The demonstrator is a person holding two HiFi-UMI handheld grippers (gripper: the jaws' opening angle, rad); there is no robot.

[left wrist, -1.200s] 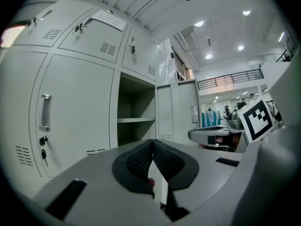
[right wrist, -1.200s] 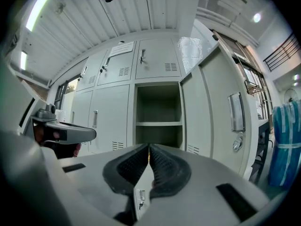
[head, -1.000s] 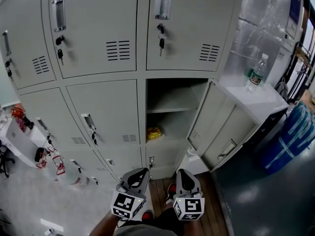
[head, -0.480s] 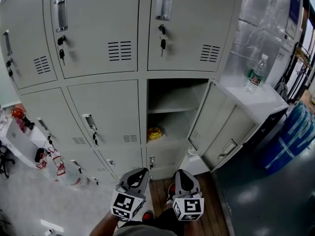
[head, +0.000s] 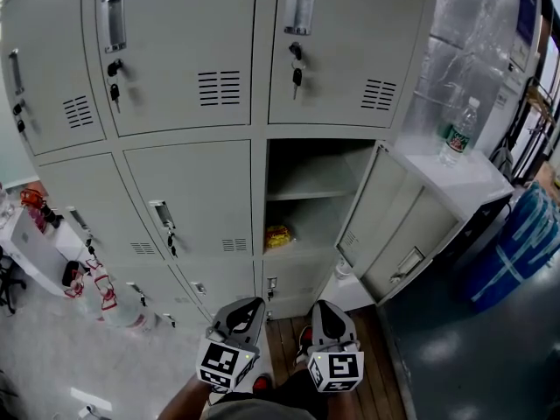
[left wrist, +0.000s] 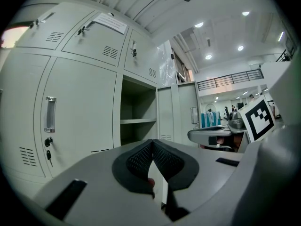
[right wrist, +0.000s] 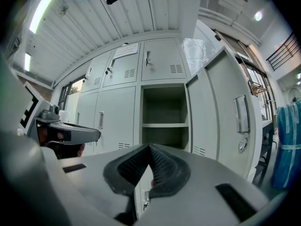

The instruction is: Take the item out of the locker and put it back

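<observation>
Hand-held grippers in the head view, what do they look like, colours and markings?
The left hand-held gripper and the right hand-held gripper are pale grey moulded shells with dark slots and black textured pads. Each carries a white cube with black square markers at its rear.

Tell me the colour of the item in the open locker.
The item is mostly yellow with some red; the head view shows it best.
</observation>
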